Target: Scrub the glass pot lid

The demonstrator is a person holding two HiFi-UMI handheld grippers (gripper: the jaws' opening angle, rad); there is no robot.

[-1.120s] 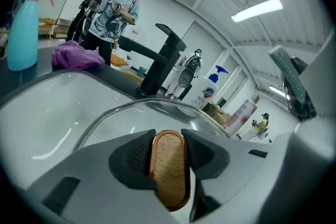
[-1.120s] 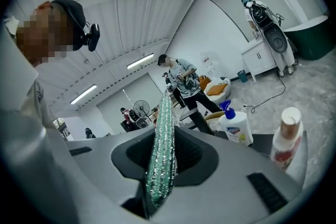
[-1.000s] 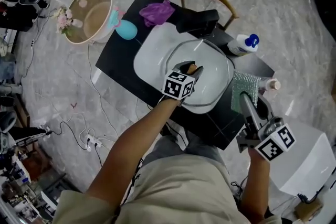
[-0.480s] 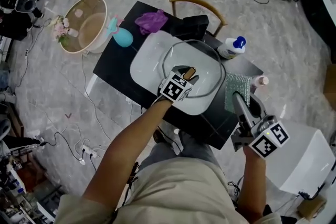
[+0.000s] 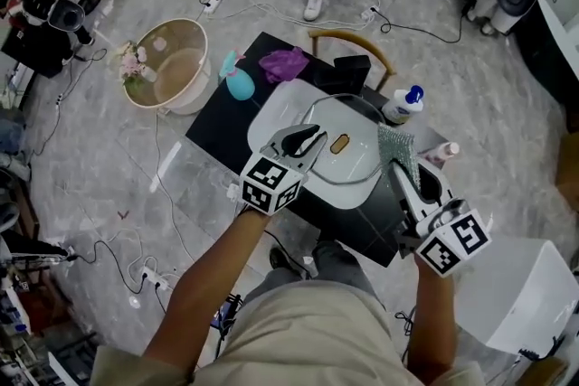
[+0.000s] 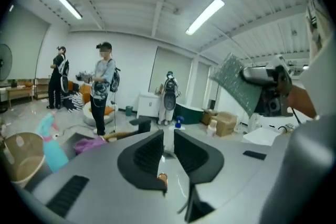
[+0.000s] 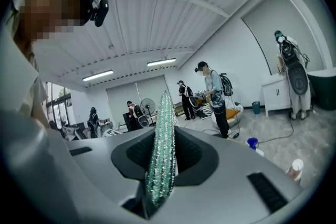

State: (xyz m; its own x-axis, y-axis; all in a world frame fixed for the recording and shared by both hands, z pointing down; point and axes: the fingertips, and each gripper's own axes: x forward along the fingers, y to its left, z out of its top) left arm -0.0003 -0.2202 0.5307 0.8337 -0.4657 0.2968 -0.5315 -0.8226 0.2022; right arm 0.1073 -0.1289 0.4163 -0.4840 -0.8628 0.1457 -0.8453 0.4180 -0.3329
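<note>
The clear round lid with a brown knob lies in the white basin mid-table. The left gripper hides its left edge. Its jaws, just closing, stand slightly apart with nothing between them. The right gripper pinches a green scrubber.

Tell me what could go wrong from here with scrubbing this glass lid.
The glass lid lies loose in the white basin; pressed on unheld, it may skid or tip. The green scrub pad is pinched by one edge in the right claw and may slip out. The bottle beside the basin could get knocked.
</note>
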